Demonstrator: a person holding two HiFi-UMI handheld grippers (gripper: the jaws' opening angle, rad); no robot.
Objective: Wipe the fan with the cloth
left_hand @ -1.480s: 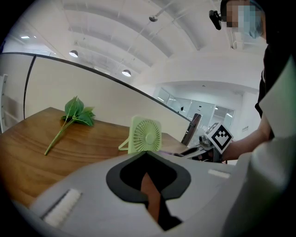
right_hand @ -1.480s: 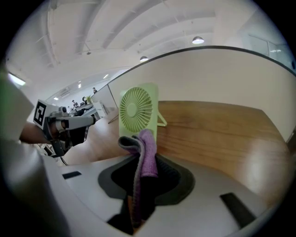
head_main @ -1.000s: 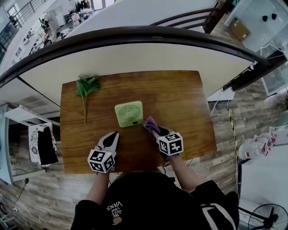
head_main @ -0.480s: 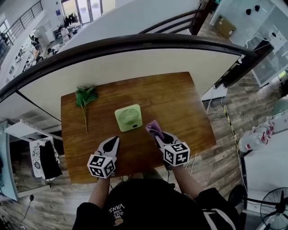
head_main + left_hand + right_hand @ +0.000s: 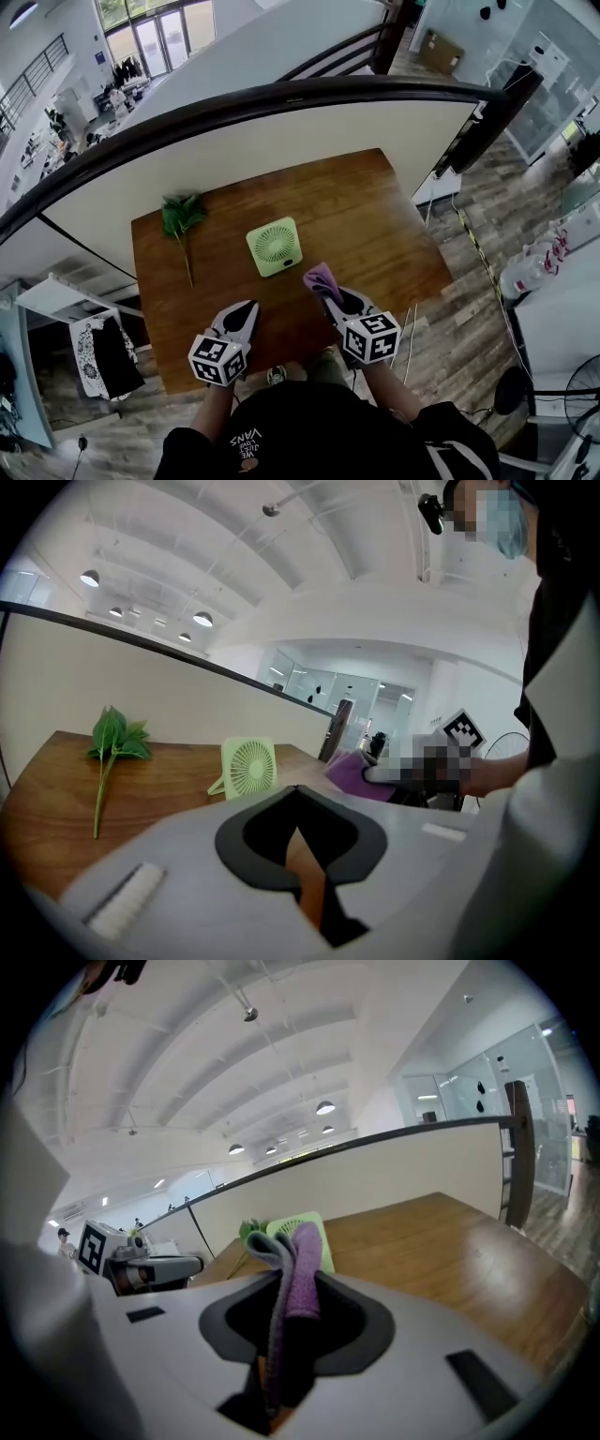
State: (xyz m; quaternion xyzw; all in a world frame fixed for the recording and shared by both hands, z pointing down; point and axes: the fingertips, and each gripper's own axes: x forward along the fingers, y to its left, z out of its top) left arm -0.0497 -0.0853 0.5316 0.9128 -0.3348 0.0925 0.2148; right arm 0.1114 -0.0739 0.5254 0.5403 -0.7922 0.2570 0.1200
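Cloth (image 5: 321,277) pinched in right gripper (image 5: 330,294) | left gripper (image 5: 248,308) closed, empty | fan (image 5: 275,247) standing on table (image 5: 375,216)

A small, pale green, square fan (image 5: 274,247) stands tilted back near the middle of the wooden desk (image 5: 375,216). The folded purple and grey cloth (image 5: 322,277) is pinched in the right gripper (image 5: 328,292), raised near the fan's right side
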